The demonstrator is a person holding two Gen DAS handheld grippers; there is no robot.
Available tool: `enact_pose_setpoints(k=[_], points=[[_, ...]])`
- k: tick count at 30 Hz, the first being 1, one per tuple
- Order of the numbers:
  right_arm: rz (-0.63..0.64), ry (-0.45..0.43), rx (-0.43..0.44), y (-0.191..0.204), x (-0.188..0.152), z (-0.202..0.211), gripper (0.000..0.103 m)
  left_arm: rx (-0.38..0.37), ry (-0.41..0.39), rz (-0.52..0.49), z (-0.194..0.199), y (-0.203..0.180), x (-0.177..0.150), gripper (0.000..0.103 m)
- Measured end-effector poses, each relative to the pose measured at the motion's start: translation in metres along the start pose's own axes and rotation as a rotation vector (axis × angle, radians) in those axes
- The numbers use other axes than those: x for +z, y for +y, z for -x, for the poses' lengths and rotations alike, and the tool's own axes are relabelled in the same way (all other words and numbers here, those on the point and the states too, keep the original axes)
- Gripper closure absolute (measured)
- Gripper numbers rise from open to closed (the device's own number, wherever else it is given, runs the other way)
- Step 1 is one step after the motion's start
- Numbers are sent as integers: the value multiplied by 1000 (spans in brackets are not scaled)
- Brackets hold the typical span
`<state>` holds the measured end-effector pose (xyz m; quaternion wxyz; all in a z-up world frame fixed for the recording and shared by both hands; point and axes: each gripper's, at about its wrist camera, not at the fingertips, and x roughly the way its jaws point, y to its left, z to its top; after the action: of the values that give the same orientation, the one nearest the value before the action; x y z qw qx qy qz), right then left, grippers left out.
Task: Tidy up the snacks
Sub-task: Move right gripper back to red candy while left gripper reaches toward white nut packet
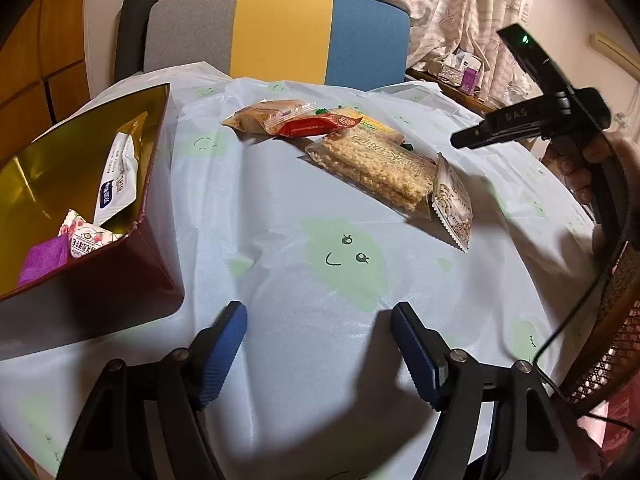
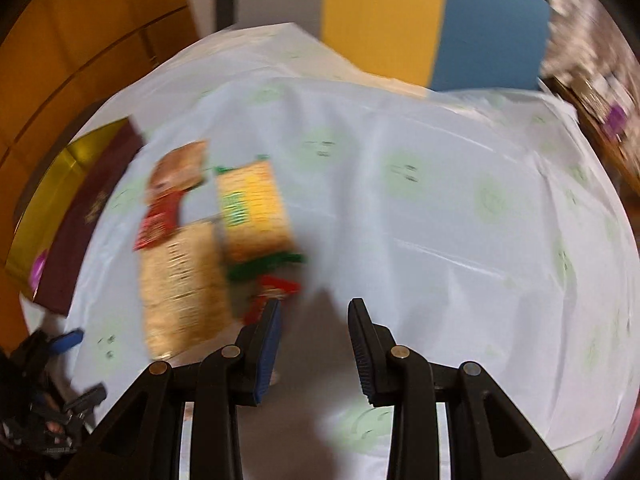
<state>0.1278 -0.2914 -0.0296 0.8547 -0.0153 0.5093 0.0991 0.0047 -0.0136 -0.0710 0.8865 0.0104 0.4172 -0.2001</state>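
Several snack packets lie in a loose row on the tablecloth: a clear pack of brown biscuits point(image 1: 264, 118), a red packet point(image 1: 312, 126), a yellow packet point(image 1: 360, 118), a long clear pack of crisp noodles point(image 1: 376, 168) and a small bean packet point(image 1: 454, 204). At the left stands a dark red box point(image 1: 120, 280) with a gold lining, holding a white, a pink and a purple packet. My left gripper point(image 1: 318, 316) hovers open over bare cloth. A hand holds my right gripper point(image 2: 314, 308) above the row's near end, jaws apart and empty, beside the noodle pack point(image 2: 180, 284) and yellow packet point(image 2: 254, 212).
A pale blue cloth with green smiley faces point(image 1: 344, 256) covers the round table. Behind it stands a chair with a grey, yellow and blue back point(image 1: 280, 28). A wicker chair point(image 1: 608, 344) and a black cable are at the right edge. The right wrist view is motion-blurred.
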Motion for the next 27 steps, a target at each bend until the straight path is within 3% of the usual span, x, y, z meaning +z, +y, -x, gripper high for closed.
enact_pose_setpoints(k=[3,6,15,27], points=[[-45,15,-58,-11,1,-4,69,5,0,0,-1,-1,0,27],[-78,28,-37,-16,1,-5,69,10,0,3,-1,-2,0,26],[-15,75,20,2,-2,-13,69,14,0,4,-2,-3,1,24],[-16,87,34,9,-4,-20,67,18,-2,2,-2,-4,0,23]])
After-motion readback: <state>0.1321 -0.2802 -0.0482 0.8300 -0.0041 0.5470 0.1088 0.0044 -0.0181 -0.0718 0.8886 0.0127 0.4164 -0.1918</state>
